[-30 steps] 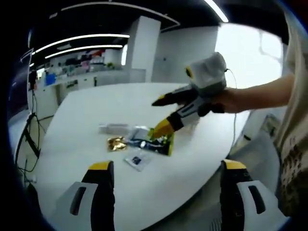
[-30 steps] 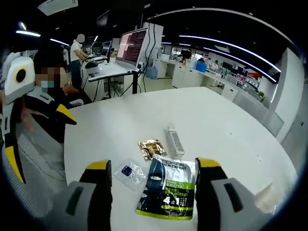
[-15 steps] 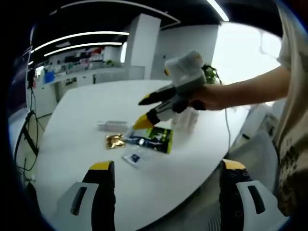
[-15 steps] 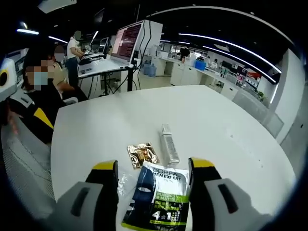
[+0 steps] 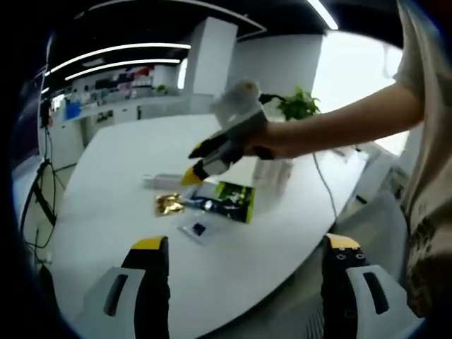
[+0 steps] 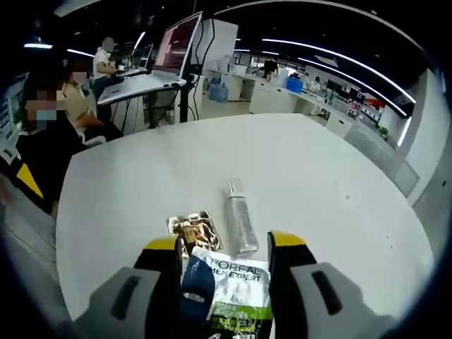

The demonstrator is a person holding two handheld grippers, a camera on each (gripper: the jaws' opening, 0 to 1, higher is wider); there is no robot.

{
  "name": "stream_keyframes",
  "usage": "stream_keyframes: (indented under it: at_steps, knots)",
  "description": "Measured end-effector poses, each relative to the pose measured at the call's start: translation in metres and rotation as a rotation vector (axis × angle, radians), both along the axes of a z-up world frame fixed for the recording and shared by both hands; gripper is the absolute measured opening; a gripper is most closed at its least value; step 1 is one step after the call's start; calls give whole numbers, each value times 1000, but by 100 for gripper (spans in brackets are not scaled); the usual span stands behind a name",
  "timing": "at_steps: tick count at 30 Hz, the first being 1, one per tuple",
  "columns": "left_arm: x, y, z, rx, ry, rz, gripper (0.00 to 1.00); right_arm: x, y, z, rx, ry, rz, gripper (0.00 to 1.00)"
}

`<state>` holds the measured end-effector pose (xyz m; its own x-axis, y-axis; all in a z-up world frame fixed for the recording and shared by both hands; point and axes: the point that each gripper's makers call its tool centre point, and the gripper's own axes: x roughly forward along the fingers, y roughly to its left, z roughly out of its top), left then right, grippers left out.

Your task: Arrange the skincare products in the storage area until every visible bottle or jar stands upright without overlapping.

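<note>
a: what is lying on the white table (image 5: 233, 275)?

b: four small things are lying flat, close together, in the middle part of the top. there is a dark and green l'oreal packet (image 6: 227, 289), a shiny gold packet (image 6: 192, 229), a clear tube (image 6: 239, 224) and a little clear packet with a dark square (image 5: 198, 229). none of them is standing up.

a: where is the green packet sitting?

b: in the right gripper view it is sitting between the two yellow-tipped jaws of the right gripper (image 6: 224, 247), with the jaws spread to either side of it. i cannot tell if they are touching it. the gold packet is touching its top corner, and the tube is lying just beside the gold one, pointing away toward the far edge.

a: is the right gripper showing up anywhere else?

b: yes, in the left gripper view a person's hand (image 5: 272, 141) is holding it over the things, with its yellow tips pointing down near the tube. its jaws are looking a bit apart there.

a: and the left gripper (image 5: 244, 244)?

b: its jaws are spread wide with nothing in between. it is hanging back by the near edge, well away from the packets.

a: is anything else standing on the table?

b: something pale and see-through (image 5: 272, 172) is standing past the green packet, toward the far side. it is too blurry to name.
</note>
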<state>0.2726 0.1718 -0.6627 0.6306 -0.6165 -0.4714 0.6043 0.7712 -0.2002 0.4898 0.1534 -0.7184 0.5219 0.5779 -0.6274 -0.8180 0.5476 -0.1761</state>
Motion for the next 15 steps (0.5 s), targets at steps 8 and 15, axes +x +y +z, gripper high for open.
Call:
stream_keyframes:
  at_steps: [8, 15]
  knots:
    - [0, 1, -2, 2, 12, 1, 86, 20, 12, -16, -47, -3, 16, 44]
    - [0, 1, -4, 8, 19, 0, 86, 34, 14, -31, -81, 3, -2, 43]
